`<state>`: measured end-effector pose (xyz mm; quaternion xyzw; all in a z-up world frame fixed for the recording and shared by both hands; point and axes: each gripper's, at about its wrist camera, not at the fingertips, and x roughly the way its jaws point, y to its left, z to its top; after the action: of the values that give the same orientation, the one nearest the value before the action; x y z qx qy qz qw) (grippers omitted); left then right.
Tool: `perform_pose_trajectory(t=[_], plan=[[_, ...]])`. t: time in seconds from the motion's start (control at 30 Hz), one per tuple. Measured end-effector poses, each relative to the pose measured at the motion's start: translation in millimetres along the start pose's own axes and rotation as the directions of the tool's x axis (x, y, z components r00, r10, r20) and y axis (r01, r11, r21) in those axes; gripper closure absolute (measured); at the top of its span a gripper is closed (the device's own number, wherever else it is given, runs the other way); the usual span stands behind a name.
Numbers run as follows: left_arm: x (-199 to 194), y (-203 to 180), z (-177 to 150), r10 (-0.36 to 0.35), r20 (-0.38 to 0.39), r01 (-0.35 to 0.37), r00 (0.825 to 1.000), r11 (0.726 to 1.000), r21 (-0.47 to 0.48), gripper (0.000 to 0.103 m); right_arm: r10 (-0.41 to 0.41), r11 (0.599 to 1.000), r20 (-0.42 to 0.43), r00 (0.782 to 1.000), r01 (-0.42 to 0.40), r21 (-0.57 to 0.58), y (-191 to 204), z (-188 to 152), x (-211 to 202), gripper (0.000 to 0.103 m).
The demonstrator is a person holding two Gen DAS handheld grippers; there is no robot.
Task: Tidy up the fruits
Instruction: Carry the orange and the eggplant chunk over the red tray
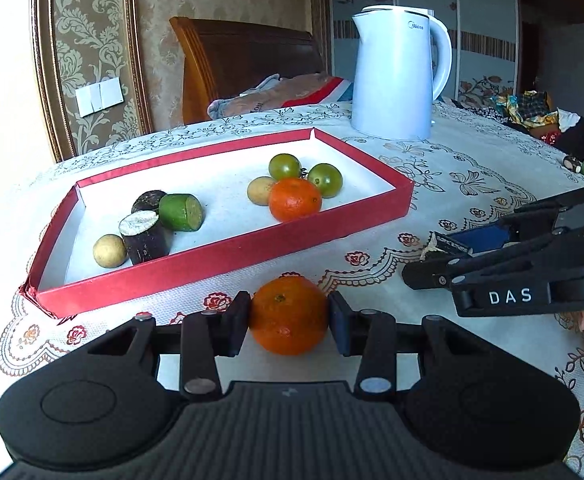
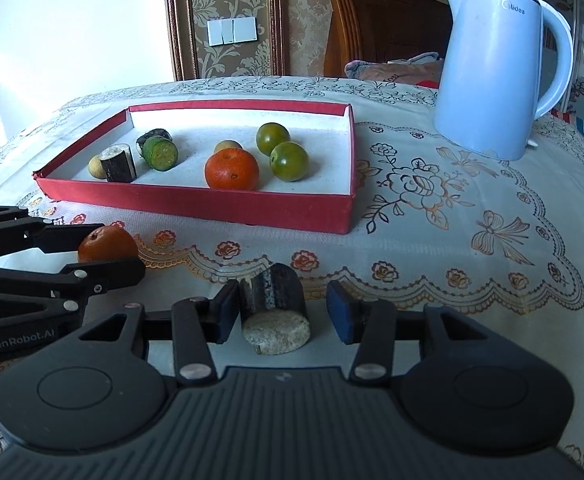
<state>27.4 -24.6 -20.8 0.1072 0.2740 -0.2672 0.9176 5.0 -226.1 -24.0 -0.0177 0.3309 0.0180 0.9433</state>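
My left gripper [image 1: 289, 317] is shut on an orange tangerine [image 1: 288, 314] just in front of the red tray [image 1: 220, 258]; it also shows in the right wrist view [image 2: 108, 245]. My right gripper [image 2: 278, 306] is open around a dark sugarcane piece [image 2: 274, 312] lying on the tablecloth; the left pad touches it and the right pad stands apart. The red tray [image 2: 196, 204] holds another tangerine [image 2: 232, 169], two green tomatoes [image 2: 288, 161], a green cut piece [image 2: 160, 153], dark sugarcane pieces [image 2: 119, 163] and small yellow fruits [image 2: 95, 167].
A white electric kettle [image 2: 491, 68] stands at the back right of the table. The floral tablecloth [image 2: 431, 240] covers the table. Clothes and small items [image 1: 539, 116] lie at the far right. A bed headboard [image 1: 248, 60] is behind the table.
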Motion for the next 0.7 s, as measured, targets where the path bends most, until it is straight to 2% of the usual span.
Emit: perform_pose_trajectory(t=[0.07,0.23,0.43,0.7], plan=[[0.1,2.8,0.3,0.003,-0.001,-0.003,1.0,1.0,-0.016,0.062,-0.011,1.0,0.007,1.0,0.011,-0.014,2.9,-0.7,-0.3,0.063],[0.9,5.7,0.6,0.015,-0.001,-0.015,1.0,0.999,-0.04,0.062,-0.017,1.0,0.012,1.0,0.017,-0.01,3.0,0.1,0.3,0.065],[2.8,20.3,2.0,0.034,-0.007,-0.034,0.999,0.99,-0.138,0.062,-0.024,1.0,0.018,1.0,0.024,-0.016,5.3,0.0,0.6,0.071],[2.3,19.4,1.9,0.053,-0.006,-0.054,0.999,0.99,-0.131,0.062,-0.025,0.999,0.022,0.999,0.026,-0.019,6.3,-0.2,0.3,0.071]])
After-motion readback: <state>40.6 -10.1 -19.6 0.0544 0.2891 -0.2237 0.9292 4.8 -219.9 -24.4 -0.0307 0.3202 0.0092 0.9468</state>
